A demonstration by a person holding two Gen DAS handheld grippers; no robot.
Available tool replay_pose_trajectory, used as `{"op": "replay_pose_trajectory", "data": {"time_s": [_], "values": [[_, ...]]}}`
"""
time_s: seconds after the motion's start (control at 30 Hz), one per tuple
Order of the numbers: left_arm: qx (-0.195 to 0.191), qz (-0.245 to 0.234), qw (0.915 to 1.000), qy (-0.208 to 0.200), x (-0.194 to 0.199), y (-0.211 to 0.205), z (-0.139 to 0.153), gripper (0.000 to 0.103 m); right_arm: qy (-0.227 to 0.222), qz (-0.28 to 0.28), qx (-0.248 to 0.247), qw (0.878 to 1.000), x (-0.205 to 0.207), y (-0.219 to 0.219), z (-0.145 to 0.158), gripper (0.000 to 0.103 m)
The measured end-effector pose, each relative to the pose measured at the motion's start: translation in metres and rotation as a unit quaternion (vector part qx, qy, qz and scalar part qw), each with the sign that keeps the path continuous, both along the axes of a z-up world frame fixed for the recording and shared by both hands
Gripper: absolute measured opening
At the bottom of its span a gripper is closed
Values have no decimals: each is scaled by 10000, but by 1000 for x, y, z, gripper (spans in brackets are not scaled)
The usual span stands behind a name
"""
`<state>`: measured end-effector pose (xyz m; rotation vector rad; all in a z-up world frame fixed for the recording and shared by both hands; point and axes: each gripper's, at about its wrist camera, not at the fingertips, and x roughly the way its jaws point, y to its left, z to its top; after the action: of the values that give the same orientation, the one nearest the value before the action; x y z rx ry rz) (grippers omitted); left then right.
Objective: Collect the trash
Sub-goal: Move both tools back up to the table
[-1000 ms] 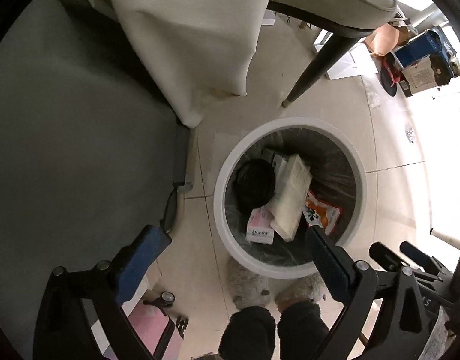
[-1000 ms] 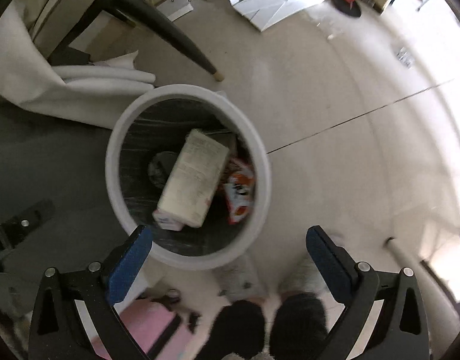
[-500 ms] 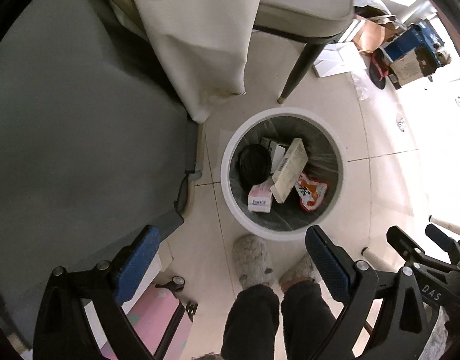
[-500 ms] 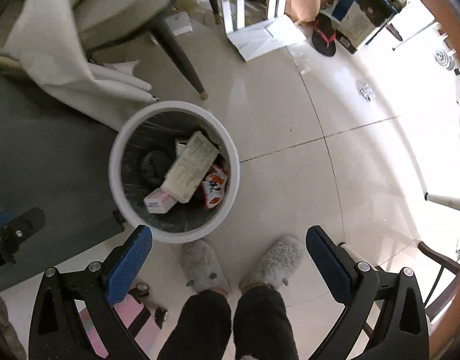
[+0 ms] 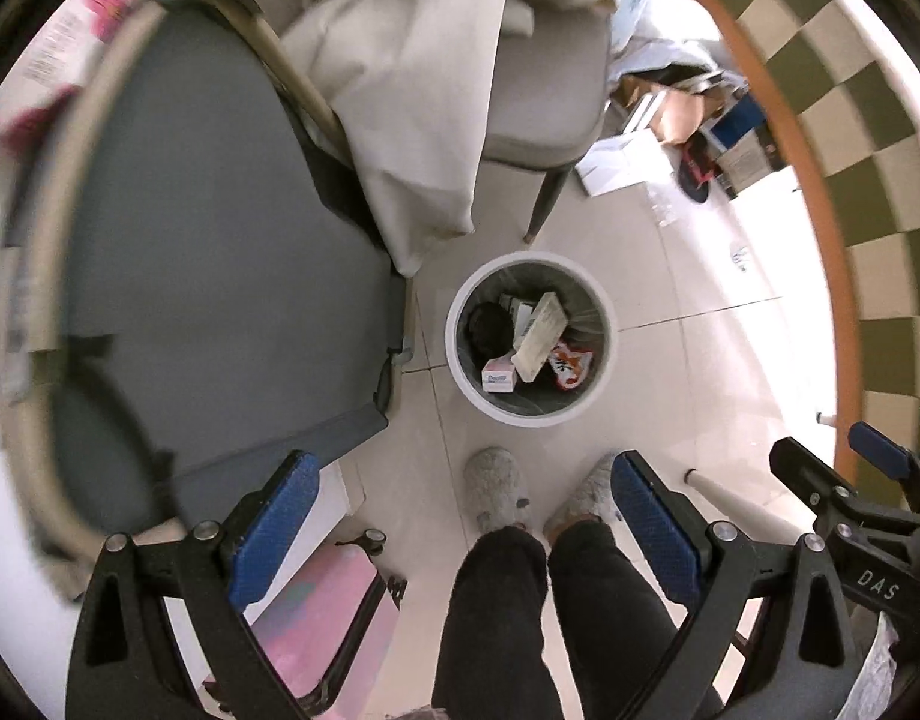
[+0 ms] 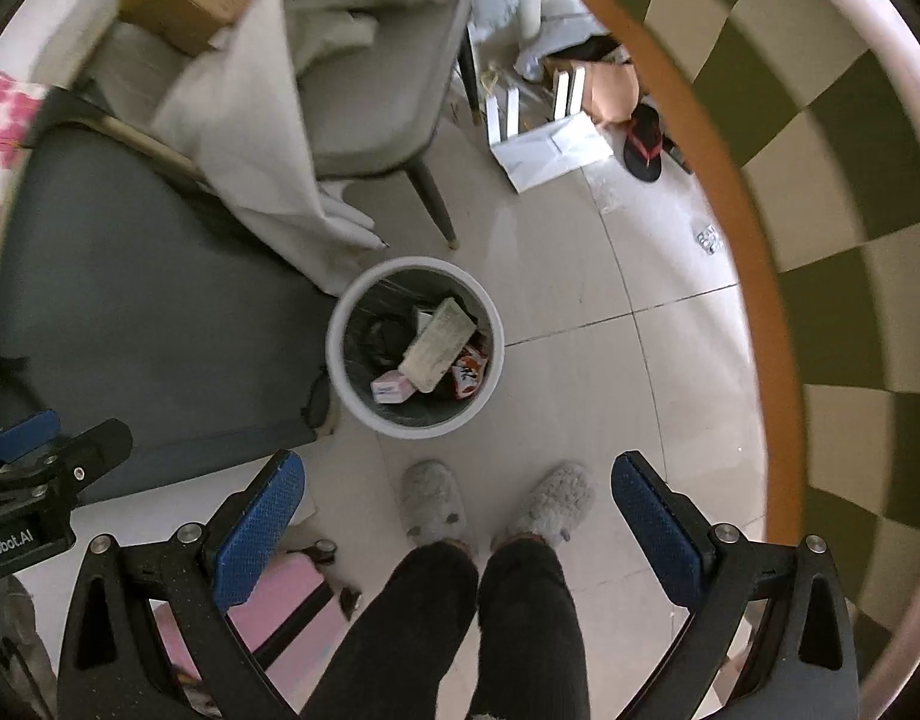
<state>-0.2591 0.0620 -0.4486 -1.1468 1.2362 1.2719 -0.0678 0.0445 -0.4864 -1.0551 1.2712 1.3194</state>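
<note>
- Grippers: we hold the left gripper (image 5: 460, 516) and right gripper (image 6: 456, 516) spread wide, empty.
- Bin (image 5: 604, 354) stands on bare tile beyond our slippers (image 6: 432, 504), trash inside.
- Chair leg (image 5: 544, 204) and grey mat (image 5: 219, 252) sit near its rim; tile on its other side lies open.

White round bin (image 5: 604, 360) on tiled floor, upright, holding boxes (image 5: 541, 336) and wrappers (image 6: 469, 373).
</note>
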Motion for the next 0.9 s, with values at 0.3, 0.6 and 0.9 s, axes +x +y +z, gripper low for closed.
{"op": "replay_pose_trajectory", "data": {"time_s": [0.3,0.6,0.9], "values": [[370,-138,9991,-142,3,-29,107,100,301,-3,250,9992,0,-30,124,103],[1253,-555,9904,-169,49,-3,201,100,866,-1103,686,9877,68,-37,214,103],[1510,-1635,9738,-462,221,59,226,100,356,-2431,748,9665,257,-19,244,103]]}}
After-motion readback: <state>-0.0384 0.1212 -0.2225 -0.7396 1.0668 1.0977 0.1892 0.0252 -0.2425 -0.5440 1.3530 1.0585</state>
